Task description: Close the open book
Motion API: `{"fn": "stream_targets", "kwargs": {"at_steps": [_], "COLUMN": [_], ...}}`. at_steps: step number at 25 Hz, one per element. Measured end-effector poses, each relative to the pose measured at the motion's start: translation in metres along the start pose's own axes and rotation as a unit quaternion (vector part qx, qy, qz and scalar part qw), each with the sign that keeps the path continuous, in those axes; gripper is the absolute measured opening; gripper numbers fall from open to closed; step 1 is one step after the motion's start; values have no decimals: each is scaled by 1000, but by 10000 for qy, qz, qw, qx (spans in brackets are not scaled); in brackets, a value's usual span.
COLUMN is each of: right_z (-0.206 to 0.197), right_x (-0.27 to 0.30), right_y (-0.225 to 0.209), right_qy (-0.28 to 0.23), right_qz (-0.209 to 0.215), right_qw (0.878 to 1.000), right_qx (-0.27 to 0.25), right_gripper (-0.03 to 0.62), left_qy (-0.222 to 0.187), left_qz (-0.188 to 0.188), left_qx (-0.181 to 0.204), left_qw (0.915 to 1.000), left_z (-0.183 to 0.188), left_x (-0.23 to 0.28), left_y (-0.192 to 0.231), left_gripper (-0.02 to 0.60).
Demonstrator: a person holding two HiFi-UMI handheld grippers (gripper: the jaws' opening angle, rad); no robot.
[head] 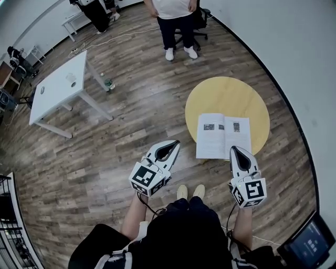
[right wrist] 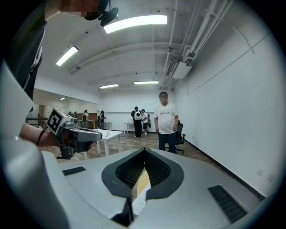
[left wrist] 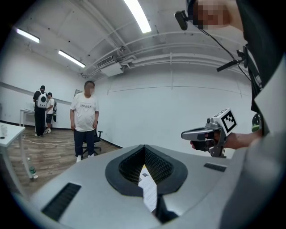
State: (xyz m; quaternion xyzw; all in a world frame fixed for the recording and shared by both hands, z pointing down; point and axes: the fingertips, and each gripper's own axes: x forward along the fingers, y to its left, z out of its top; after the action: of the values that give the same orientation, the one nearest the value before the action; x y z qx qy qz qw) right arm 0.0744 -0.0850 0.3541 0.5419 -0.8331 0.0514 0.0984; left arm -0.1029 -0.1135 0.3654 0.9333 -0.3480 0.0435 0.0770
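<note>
The left gripper (head: 175,142) has its jaws closed tip to tip with nothing gripped between them; in the left gripper view only a strip of printed page shows through the slot behind the meeting tips. The right gripper (head: 234,149) is closed in the same way and also holds nothing, and through its slot the right gripper view shows a bit of white page and yellow tabletop below. Both are held out in front of the person, one in each hand, roughly level and side by side but well apart. In the head view the left gripper is over bare floor to the left of the table, while the right gripper's tip overlaps the near right corner of the book (head: 223,136); contact cannot be made out. The book lies open and flat, pages up, at the near edge of the round yellow table (head: 231,94), its near corners reaching the rim. The person's shoes (head: 190,192) stand just short of that edge on the wooden floor (head: 136,121). Farther off are a white table (head: 55,89), a bottle (head: 108,84) on the floor beside it, and a standing person (head: 173,16) in a white shirt in front of an office chair (head: 201,23).
</note>
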Motion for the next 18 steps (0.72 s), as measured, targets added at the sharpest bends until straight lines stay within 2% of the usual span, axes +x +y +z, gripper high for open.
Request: {"fn": "stream_targets", "kwargs": {"at_steps": [9,18], "right_z": [-43,-122], "right_x": [21,42], "right_y": [2,15], "right_qy": [382,1027], "right_qz": [345,579], "right_qw": [9984,9919], "right_qx": [211,480], "right_gripper": [-3,-3], "left_qy": [424,887], "left_qz": [74,30], "left_qx": [-415,-699], "left_qw": [9982,9936], "left_z": [-48,-114], "left_x": [13,28], "left_y": [1,-3], "left_gripper": [-2,-2]}}
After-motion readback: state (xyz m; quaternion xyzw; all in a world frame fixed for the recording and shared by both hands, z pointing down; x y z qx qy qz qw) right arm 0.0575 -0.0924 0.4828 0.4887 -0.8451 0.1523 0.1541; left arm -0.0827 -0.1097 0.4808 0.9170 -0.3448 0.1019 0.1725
